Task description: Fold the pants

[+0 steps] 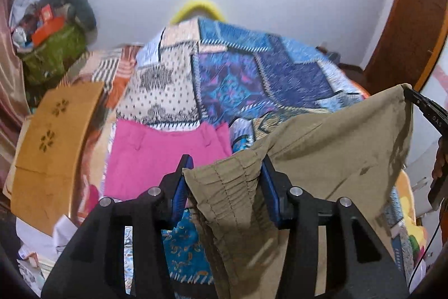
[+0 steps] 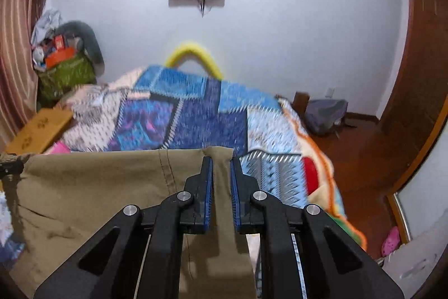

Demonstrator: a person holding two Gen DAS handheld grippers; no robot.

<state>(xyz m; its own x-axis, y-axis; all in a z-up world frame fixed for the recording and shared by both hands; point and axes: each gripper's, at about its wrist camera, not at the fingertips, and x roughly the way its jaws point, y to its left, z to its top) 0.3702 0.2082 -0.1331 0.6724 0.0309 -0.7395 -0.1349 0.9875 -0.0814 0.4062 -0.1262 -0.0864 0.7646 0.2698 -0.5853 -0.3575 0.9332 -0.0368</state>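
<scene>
Hidden or unclear: the lower part of the khaki pants drops out of frame under both grippers; the bed's patchwork quilt is smeared by blur.
Pants look: khaki, gathered elastic waistband bunched at one end, one stitched seam, dark smudges on the cloth.
Pants position: held up above the bed, waist edge stretched between the two grippers.
Left gripper: jaws clenched on the gathered waistband.
Right gripper: jaws clamped on the opposite top corner.
Nearby: pink pants lying flat on the quilt.
</scene>
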